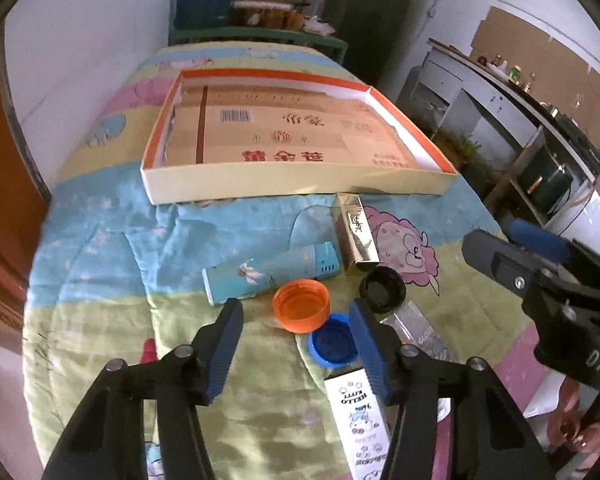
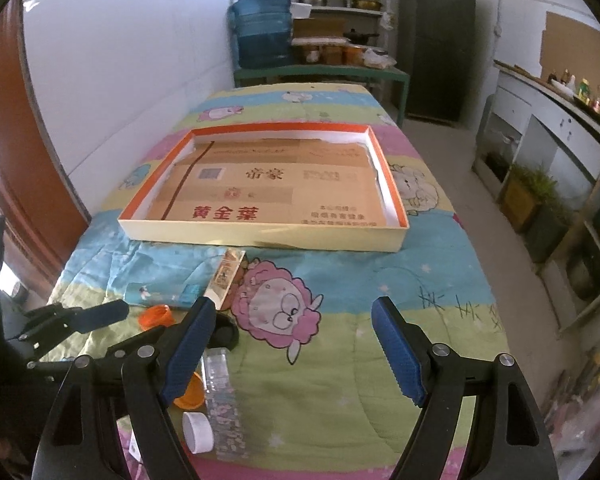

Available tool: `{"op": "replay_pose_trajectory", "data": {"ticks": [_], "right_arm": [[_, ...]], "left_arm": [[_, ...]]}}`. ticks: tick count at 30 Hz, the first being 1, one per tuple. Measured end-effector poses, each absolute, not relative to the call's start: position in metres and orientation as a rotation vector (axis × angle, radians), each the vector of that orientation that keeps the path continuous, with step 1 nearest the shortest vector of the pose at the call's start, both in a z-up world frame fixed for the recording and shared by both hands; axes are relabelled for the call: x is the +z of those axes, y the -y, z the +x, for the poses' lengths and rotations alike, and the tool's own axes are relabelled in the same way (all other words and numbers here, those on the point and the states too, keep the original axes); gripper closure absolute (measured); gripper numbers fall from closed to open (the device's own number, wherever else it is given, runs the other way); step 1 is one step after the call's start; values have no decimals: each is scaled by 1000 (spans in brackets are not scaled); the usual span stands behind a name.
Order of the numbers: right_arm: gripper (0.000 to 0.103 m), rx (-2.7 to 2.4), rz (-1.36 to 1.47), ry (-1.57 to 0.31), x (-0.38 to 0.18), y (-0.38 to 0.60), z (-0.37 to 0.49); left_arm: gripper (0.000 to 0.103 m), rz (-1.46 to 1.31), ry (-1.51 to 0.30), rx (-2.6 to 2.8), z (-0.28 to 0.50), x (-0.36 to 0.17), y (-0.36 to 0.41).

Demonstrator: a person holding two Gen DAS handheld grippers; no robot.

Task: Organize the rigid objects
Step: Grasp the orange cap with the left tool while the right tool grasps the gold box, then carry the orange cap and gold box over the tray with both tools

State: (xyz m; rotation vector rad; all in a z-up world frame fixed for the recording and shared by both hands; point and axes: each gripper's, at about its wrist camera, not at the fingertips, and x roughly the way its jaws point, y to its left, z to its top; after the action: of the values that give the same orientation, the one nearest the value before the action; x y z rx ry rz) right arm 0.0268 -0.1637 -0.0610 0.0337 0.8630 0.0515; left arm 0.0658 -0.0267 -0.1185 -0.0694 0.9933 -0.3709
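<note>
My left gripper (image 1: 296, 312) hangs low over the quilt, open, with an orange cap (image 1: 300, 306) lying open side up between its fingers; the pads do not touch it. A blue cap (image 1: 332, 340) lies against the right finger, and a black cap (image 1: 383, 290) sits just beyond. A teal box (image 1: 272, 272) and a gold box (image 1: 356, 236) lie farther out, before the shallow orange-rimmed tray (image 1: 296, 184). My right gripper (image 2: 292, 312) stands open over a cartoon sheep, holding nothing. In the right wrist view the left gripper (image 2: 100, 316) is at the left, by the orange cap (image 2: 156, 316).
A white Hello Kitty box (image 1: 358, 420) and a clear flowered bottle (image 2: 220, 400) lie near the quilt's front edge, with a white cap (image 2: 198, 432) and a second orange cap (image 2: 190, 396). Cardboard lines the tray (image 2: 260, 236). Shelves and a water jug (image 2: 262, 32) stand behind.
</note>
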Motion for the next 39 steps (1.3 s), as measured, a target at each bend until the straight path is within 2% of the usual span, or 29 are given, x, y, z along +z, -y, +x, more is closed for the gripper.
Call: {"op": "replay_pose_trajectory", "data": {"ticks": [3, 5, 9, 25, 30, 32, 33, 34, 35, 36, 39], "right_arm": [[22, 56, 41, -868, -64, 167, 27], [22, 59, 43, -870, -64, 169, 27], [22, 60, 54, -875, -68, 173, 30], [22, 143, 98, -934, -97, 136, 95], [49, 154, 71, -999, -116, 117, 110], [55, 138, 29, -993, -119, 111, 112], [66, 130, 9, -995, -120, 108, 113], [70, 130, 6, -993, -120, 108, 114], [80, 134, 7, -993, -120, 108, 115], [84, 130, 1, -995, -121, 109, 115], [85, 137, 9, -997, -118, 111, 114]], "left_arm": [[58, -90, -1016, -375, 70, -124, 31], [60, -103, -1015, -370, 72, -125, 32], [73, -147, -1021, -367, 77, -127, 30], [73, -165, -946, -304, 66, -106, 3], [73, -140, -930, -282, 67, -101, 0], [73, -136, -923, -276, 66, -100, -2], [73, -137, -919, -273, 67, -99, -3], [73, -142, -917, -271, 68, -99, -5], [73, -146, -918, -271, 68, -100, -6], [73, -148, -919, -272, 67, -101, -7], [73, -151, -921, -273, 69, -101, -9]]}}
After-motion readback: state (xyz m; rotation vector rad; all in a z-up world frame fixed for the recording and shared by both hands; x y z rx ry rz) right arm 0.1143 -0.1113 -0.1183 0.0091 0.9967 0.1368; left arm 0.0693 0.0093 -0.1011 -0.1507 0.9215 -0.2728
